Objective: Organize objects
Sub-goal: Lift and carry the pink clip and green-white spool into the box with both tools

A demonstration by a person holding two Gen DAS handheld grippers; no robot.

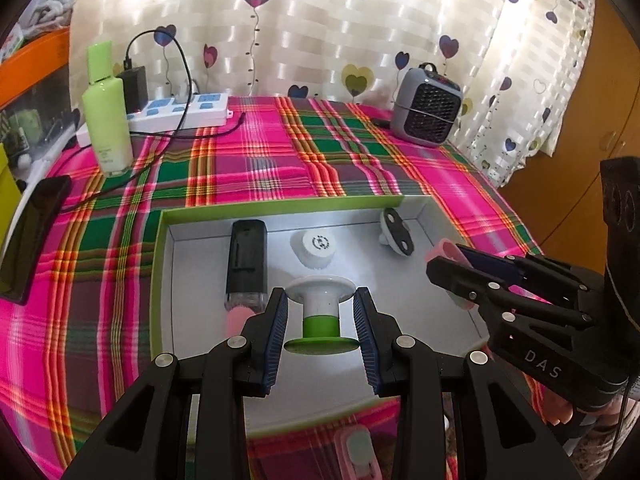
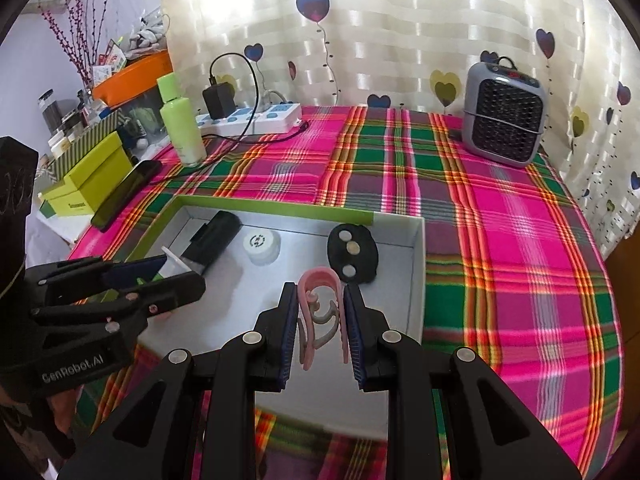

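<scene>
Carrying two items over the open tray point(image 1: 200, 213) at once: left gripper point(image 1: 320, 316) is clamped on a spool-shaped piece point(image 1: 320, 312), pads pressing its flanges, and right gripper point(image 2: 320, 320) is pinched tight on a pink clip point(image 2: 320, 304). Both hang above the tray's near half, spool left of centre, clip right of centre; whether either touches the floor I can't tell. To place well, I'd lower each until it bears on the tray floor before releasing, and pick bare patches: near-centre for the spool, near-right for the clip, clear of the black disc point(image 2: 352, 254) on the far right. The spool looks like rigid plastic, white disc on top, green band and green base, narrow waist; set it base-down and flat or it will likely roll on its rims. The clip is thin, curved, soft-looking pink with a grey inner hook, so it may spring when the jaws let go; open slowly. Already inside: a black rectangular case with a clear end point(image 1: 246, 258) at far left, a white round cap point(image 1: 318, 248) in the middle. Tray has green outer walls and a smooth pale grey lining, sitting on a bright plaid cloth point(image 1: 280, 160), woven and a bit wrinkled.
</scene>
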